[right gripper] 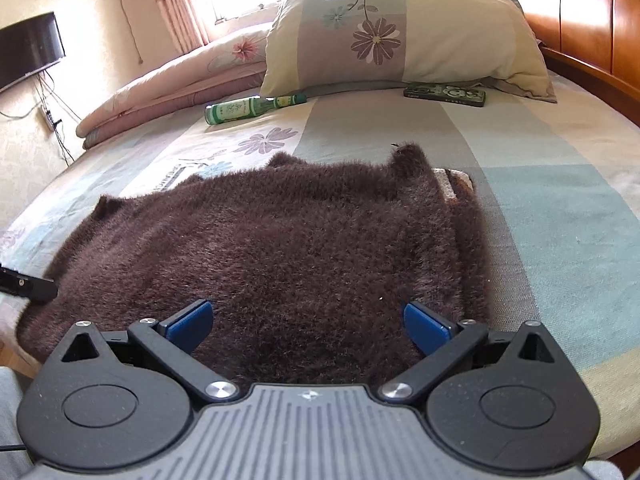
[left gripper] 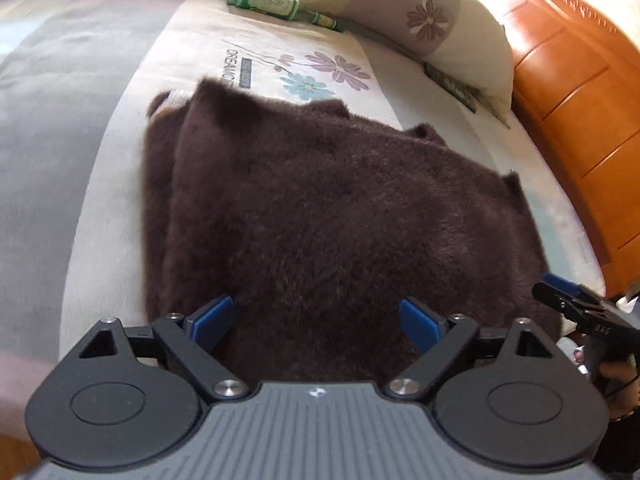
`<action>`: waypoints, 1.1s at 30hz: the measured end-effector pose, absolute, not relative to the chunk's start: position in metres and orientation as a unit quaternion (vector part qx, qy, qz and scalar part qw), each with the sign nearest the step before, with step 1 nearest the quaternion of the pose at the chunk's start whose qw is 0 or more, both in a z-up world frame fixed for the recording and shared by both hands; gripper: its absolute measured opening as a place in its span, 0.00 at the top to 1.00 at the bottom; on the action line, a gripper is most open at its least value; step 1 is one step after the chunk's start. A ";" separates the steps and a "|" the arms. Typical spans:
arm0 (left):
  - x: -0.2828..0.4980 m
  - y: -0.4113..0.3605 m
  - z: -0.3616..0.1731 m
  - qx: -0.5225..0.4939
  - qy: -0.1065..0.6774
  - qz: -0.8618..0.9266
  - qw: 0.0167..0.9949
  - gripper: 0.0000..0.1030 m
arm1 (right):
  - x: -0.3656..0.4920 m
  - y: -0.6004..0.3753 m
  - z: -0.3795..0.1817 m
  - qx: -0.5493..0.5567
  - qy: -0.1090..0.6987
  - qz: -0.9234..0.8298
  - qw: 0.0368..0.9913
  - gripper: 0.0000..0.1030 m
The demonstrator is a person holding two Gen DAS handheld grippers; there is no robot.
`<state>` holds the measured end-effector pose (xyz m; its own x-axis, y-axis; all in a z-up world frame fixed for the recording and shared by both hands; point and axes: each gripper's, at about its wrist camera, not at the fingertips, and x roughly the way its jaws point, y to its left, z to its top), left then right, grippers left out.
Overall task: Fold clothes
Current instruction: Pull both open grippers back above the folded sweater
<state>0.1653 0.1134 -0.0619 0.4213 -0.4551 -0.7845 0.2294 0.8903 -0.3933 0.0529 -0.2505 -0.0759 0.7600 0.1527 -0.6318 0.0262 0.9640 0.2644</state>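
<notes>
Basically parked at the near edge of the brown fleece, flat and layered on the bed well short of the pillow, both left gripper and right gripper spread wide, gripping nothing, probably lined up for its near hem.

**Bed with floral sheet and what rests on it**

The bed's pastel-striped, flower-printed sheet carries a fuzzy dark brown folded garment at centre. At 11 o'clock lies a green glass bottle on its side; at 12 a cream floral pillow; at 1 a flat dark green patterned case; at 10 a folded pink quilt.
</notes>
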 end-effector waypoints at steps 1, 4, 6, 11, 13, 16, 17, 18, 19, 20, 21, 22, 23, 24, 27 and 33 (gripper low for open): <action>0.163 0.114 -0.057 -0.119 0.498 -0.199 0.836 0.12 | 0.051 -0.252 -0.074 0.137 0.344 0.035 0.928 0.00; 0.155 0.106 -0.036 -0.114 0.483 -0.194 0.846 0.12 | 0.047 -0.256 -0.068 0.159 0.340 0.044 0.926 0.00; 0.148 0.099 -0.028 -0.109 0.473 -0.203 0.850 0.11 | 0.043 -0.256 -0.069 0.161 0.341 0.045 0.925 0.00; 0.141 0.088 -0.058 -0.114 0.516 -0.189 0.828 0.11 | 0.033 -0.258 -0.073 0.160 0.347 0.045 0.923 0.00; 0.139 0.086 -0.066 -0.107 0.526 -0.165 0.827 0.11 | 0.027 -0.261 -0.070 0.165 0.343 0.051 0.923 0.00; 0.133 0.077 -0.051 -0.087 0.501 -0.170 0.844 0.11 | 0.020 -0.263 -0.060 0.163 0.322 0.061 0.931 0.00; 0.132 0.074 -0.045 -0.078 0.489 -0.171 0.852 0.11 | 0.019 -0.263 -0.057 0.160 0.315 0.063 0.933 0.00; 0.131 0.071 -0.038 -0.069 0.477 -0.171 0.859 0.11 | 0.021 -0.264 -0.057 0.160 0.313 0.065 0.934 0.00; 0.130 0.067 -0.034 -0.060 0.468 -0.169 0.865 0.11 | 0.024 -0.264 -0.058 0.161 0.315 0.066 0.933 0.00; 0.129 0.061 -0.030 -0.052 0.460 -0.168 0.870 0.11 | 0.026 -0.265 -0.062 0.163 0.319 0.066 0.931 0.00; 0.129 0.057 -0.028 -0.046 0.455 -0.168 0.873 0.11 | 0.029 -0.268 -0.067 0.169 0.327 0.064 0.927 0.00; 0.130 0.053 -0.027 -0.040 0.450 -0.168 0.876 0.10 | 0.030 -0.270 -0.074 0.176 0.339 0.061 0.922 0.00; 0.128 0.050 -0.027 -0.036 0.446 -0.170 0.878 0.10 | 0.030 -0.272 -0.079 0.181 0.343 0.063 0.919 0.00; 0.127 0.048 -0.029 -0.033 0.444 -0.169 0.879 0.10 | 0.027 -0.274 -0.083 0.184 0.341 0.068 0.920 0.00; 0.128 0.044 -0.034 -0.030 0.452 -0.165 0.876 0.10 | 0.027 -0.272 -0.075 0.173 0.339 0.073 0.922 0.00; 0.136 0.037 -0.037 -0.004 0.442 -0.155 0.884 0.10 | 0.077 -0.274 -0.053 0.149 0.310 0.074 0.936 0.00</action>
